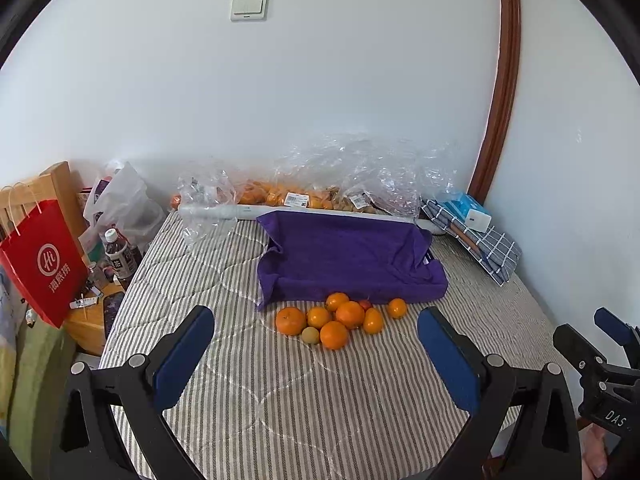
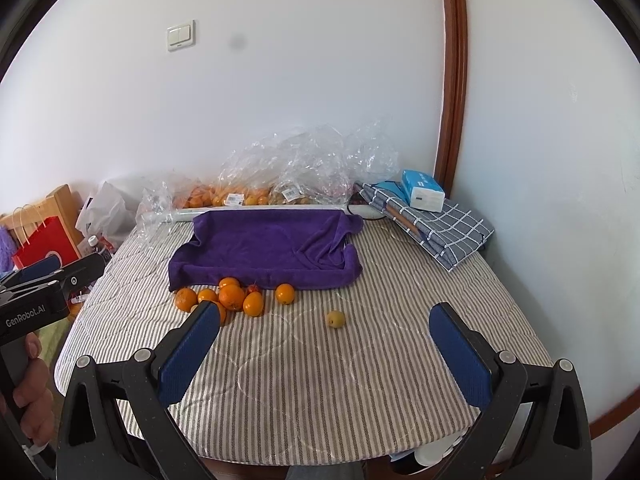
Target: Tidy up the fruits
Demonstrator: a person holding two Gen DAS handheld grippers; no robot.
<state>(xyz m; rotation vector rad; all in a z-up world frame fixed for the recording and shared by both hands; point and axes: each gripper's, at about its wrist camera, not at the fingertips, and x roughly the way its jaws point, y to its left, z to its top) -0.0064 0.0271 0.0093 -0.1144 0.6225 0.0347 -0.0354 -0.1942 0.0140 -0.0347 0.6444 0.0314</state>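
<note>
Left gripper (image 1: 316,352) and right gripper (image 2: 324,344) both spread wide, holding nothing, above striped table (image 2: 320,392). Oranges (image 2: 232,297) clustered at 11 o'clock against purple towel (image 2: 264,248); small yellow fruit (image 2: 336,319) apart at 12.

Tray under purple towel (image 1: 348,256): fully covered, form unclear | bagged fruit (image 1: 280,194) at bed's far edge: blurred by clear plastic, labels unreadable | orange (image 2: 222,312): partly behind right gripper's left finger | right gripper (image 1: 600,356): cut off at frame edge in left wrist view.
</note>
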